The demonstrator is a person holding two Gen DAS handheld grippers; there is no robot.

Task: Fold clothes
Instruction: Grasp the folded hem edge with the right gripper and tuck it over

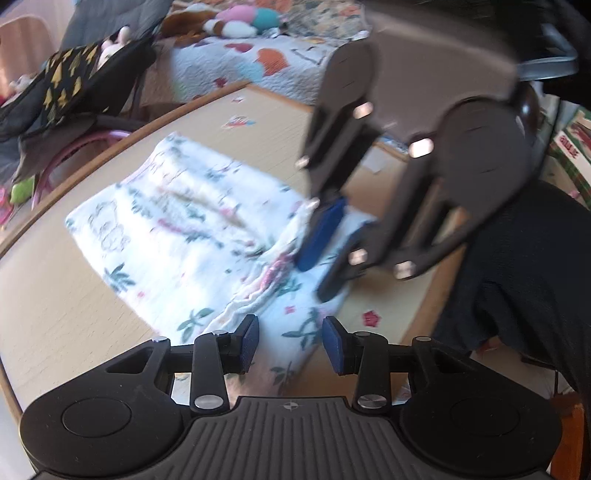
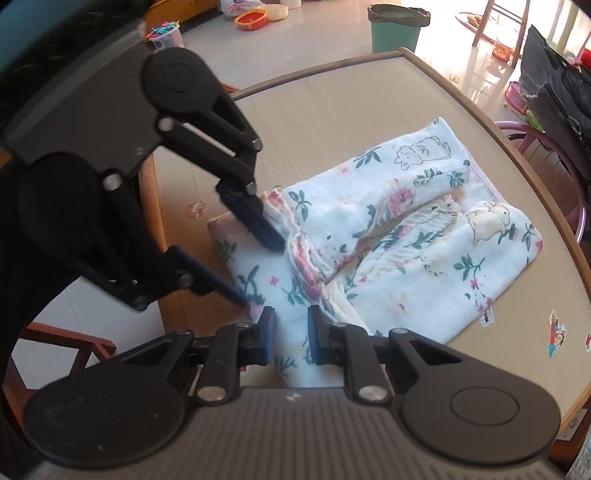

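- Floral garment lies mid-frame on the table, part folded
- My left gripper gapes narrowly over its near hem, gripping nothing
- My right gripper is narrow too; can't tell if it pinches cloth, probably pinning the edge for folding

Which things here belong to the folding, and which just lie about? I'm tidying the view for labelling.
Job: floral garment; table; left gripper; right gripper.

Lying about: green bin; plush toys; quilt; pink chair.
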